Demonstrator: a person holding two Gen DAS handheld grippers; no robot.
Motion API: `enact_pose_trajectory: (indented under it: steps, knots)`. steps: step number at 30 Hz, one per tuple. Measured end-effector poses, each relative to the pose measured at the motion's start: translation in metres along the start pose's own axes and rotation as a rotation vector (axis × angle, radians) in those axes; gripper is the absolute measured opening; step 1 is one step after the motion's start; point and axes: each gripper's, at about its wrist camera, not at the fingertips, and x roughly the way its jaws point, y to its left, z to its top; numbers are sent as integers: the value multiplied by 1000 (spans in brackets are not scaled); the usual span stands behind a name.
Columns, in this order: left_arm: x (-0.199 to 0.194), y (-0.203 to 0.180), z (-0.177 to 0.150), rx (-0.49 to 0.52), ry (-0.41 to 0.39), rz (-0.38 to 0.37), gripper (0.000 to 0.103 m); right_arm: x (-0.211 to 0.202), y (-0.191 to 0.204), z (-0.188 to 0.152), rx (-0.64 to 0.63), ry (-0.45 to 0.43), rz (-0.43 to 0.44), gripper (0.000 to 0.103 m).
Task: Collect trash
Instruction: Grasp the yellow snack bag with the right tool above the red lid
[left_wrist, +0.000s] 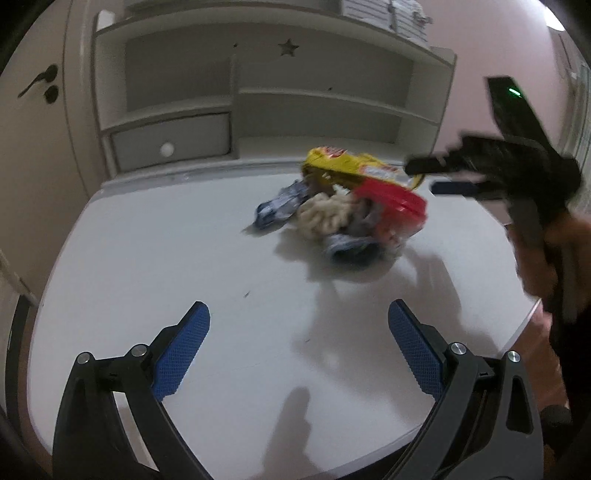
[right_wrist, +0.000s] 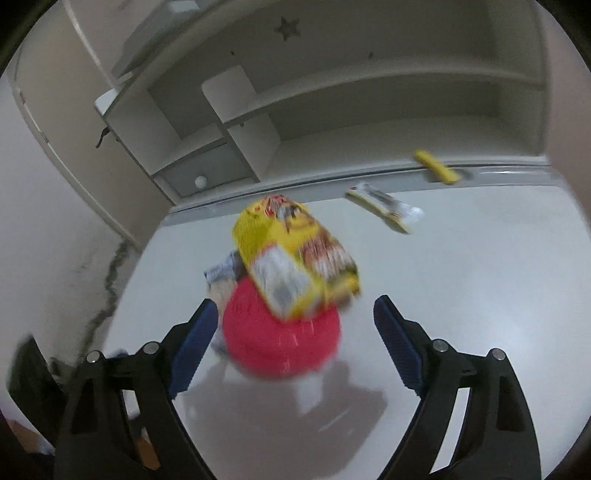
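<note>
left gripper (left_wrist: 299, 345): black frame, two arms forking from the bottom of the frame
left pads (left_wrist: 181, 354): blue, ribbed
left screws (left_wrist: 84, 357): round silver heads at the joints
right gripper (right_wrist: 295, 345): same black frame, blue ribbed pads, silver screws
right body (left_wrist: 517, 110): black, with a small green light, upper right of the frame
</note>
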Motion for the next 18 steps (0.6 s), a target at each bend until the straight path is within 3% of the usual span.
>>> enact_pose_trajectory:
  steps: [7,9,14,18]
  knots:
    - [8,21,-6,-11,25,21,94,59,-19,35,47,152,84,83]
    - [14,25,-4,-15,34,28,94,63,-19,36,39,158,94,81]
    - [31,39,16,-17,44,50,94,54,-11,34,-4,138,104,63]
    - [48,46,45,-8,36,63,94,31,-13,34,31,76,147,61]
